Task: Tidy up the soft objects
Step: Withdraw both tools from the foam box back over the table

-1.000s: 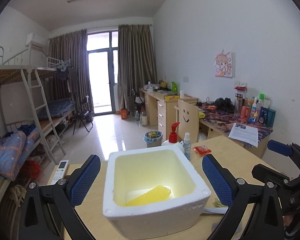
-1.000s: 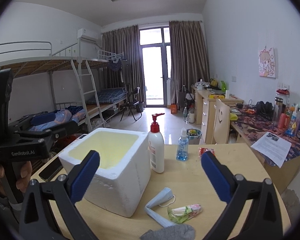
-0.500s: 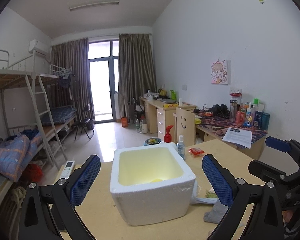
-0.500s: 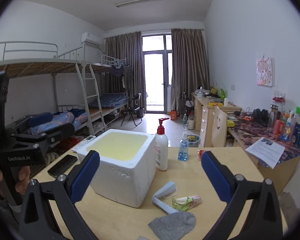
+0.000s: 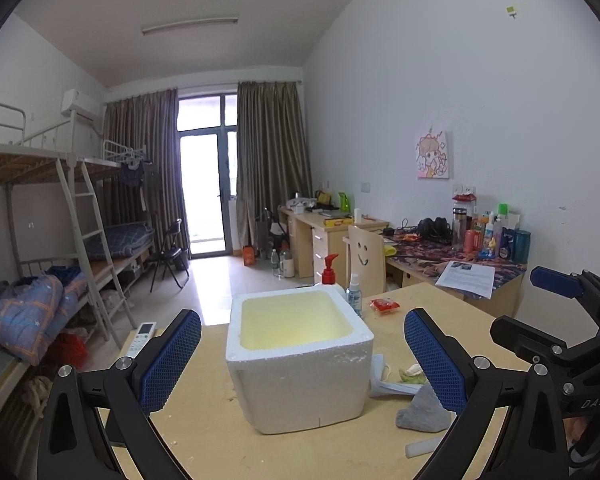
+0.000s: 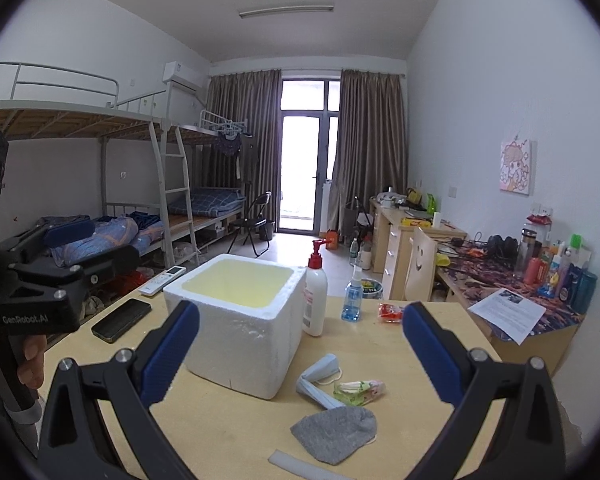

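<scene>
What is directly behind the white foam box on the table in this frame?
Behind the foam box stand a white pump bottle with a red pump and a small blue spray bottle. From the left wrist view the box hides most of the pump bottle, leaving mostly its red pump visible.

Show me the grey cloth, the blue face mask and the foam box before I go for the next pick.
grey cloth (image 6: 336,432), right wrist view, middle of the fabric.
blue face mask (image 6: 316,380), right wrist view, on the folded blue band.
foam box (image 6: 240,348), right wrist view, on its near white wall.
</scene>
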Demonstrator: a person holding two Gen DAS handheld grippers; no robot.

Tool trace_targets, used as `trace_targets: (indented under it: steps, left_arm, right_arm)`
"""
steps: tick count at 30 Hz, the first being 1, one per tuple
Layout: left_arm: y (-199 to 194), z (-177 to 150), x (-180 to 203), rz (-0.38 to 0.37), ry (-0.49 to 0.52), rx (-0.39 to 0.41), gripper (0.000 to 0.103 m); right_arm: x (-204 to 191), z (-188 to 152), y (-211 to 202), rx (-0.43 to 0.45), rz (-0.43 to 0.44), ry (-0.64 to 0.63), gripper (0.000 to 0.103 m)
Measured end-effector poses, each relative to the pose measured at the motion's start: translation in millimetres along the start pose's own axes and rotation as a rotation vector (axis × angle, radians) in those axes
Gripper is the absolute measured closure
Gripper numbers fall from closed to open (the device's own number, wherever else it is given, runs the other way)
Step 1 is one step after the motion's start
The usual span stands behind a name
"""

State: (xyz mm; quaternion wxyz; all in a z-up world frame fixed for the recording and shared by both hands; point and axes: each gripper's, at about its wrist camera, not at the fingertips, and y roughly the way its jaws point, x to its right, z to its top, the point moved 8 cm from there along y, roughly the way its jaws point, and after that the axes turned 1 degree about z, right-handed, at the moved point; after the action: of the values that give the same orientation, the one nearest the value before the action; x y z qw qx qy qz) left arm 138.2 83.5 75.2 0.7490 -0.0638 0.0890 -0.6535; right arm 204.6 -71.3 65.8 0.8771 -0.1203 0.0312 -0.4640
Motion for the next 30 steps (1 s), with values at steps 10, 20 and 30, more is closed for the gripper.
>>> trace_targets:
  steps: [10,20,30]
  left_arm:
    - [-28,-10,8,-0.011,0.001,0.031,0.001]
    - [-50,-25,13,-0.021,0.007,0.054,0.001]
    - [-60,-51,14,-0.003,-0.004,0.075,0.001]
  right_arm:
    - [-3,-10,-25,0.016,-0.019,0.006,0.0]
    - [-10,-22,-47,0.033,-0.025,0.006,0.0]
    - [-17,-40,-58,0.062,-0.015,0.02,0.0]
